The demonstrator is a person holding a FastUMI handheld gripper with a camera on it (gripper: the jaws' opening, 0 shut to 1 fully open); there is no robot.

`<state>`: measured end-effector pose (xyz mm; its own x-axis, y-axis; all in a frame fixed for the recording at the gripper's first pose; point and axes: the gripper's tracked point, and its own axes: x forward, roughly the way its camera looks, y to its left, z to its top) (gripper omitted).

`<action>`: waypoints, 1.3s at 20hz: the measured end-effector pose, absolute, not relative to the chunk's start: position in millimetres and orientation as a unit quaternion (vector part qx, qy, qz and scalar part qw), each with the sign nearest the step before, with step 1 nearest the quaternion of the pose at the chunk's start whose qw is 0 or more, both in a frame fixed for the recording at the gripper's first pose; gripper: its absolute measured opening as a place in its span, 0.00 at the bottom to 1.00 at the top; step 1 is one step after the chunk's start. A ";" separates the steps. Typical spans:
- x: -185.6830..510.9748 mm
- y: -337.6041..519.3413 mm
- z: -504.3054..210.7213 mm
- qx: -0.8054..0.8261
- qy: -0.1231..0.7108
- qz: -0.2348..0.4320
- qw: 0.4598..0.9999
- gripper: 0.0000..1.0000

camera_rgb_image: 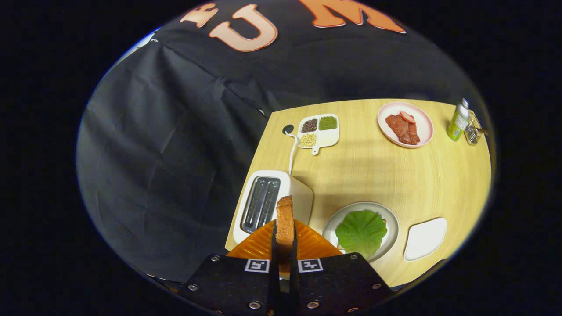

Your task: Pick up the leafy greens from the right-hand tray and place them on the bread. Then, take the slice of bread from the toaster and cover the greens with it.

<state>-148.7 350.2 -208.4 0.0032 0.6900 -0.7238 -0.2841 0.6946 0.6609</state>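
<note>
My hand-held gripper (284, 245) is closed narrow on the slice of bread (285, 224), both fingers pressing its flat faces so it stands on edge between them, crust end up; holding it by the faces keeps it from swinging and should let me lay it down flat by tipping my wrist. Just beyond and below the fingers sits the toaster (268, 204), its two slots bare, which I take to mean the slice is already clear of it. Its cord runs back toward the rear of the desk (386, 175). To the right of the fingers, close by, is the plate (393, 226) with the greens (361, 231) spread over it; a thin edge of bread seems to peek out at the leaf's right side, though I cannot be sure. That is where my slice has to go, down and to the right. The white tray (425, 239) just right of the plate lies bare, so the first half looks done. Farther back stand a bean dish (319, 129), a plate of meat (405, 124) and a small bottle (458, 120).
</note>
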 end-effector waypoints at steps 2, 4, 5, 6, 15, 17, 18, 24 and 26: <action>-151.4 332.7 -225.9 0.181 0.613 0.349 0.685 0.09; -154.9 320.7 -247.0 0.193 0.615 0.347 0.681 0.09; -157.8 316.3 -254.4 0.200 0.618 0.349 0.676 0.09; -158.6 312.3 -264.6 0.206 0.620 0.350 0.672 0.09; -183.7 296.7 -355.9 0.230 0.657 0.330 0.638 0.09; -185.9 293.5 -370.8 0.216 0.653 0.329 0.646 0.09; -182.2 290.1 -378.2 0.209 0.651 0.321 0.655 0.09; -164.1 261.7 -396.5 0.145 0.616 0.289 0.718 0.42; -152.1 256.4 -382.1 0.144 0.585 0.287 0.745 0.54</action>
